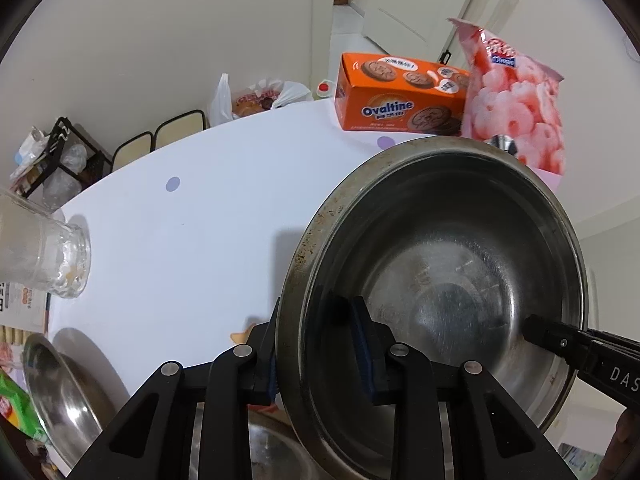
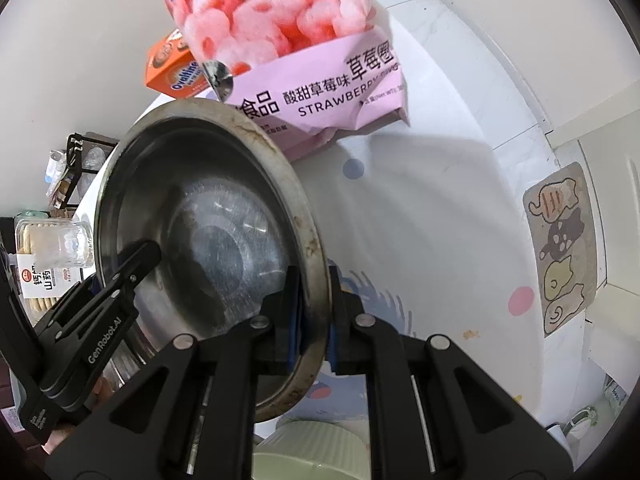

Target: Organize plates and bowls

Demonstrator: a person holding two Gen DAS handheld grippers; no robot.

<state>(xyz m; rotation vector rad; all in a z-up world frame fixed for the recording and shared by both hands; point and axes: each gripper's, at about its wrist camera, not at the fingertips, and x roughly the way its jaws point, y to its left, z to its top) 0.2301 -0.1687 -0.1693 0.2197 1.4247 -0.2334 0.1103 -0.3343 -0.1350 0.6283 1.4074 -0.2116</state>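
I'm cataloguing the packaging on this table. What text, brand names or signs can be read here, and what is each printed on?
"Ovaltine": orange biscuit box.
"STRAWBERRY", partly creased, and "草莓圈", "酸甜草莓味": pink snack bag.
"GenRobot.AI": left tongs.
"DAS", cut off: right tongs.
"山药": cracker pack label.
Smaller print on the packages: too small to read.

A round, stained stainless-steel bowl [image 2: 208, 216] was held tilted above the white dotted table [image 2: 420, 208], its rim clamped between the blue pads of the right gripper [image 2: 314, 320]. The opposite rim was gripped by the left gripper [image 2: 138, 258]. A pink strawberry-ring snack bag [image 2: 304, 60] and an orange Ovaltine box [image 2: 172, 68] were seen behind.
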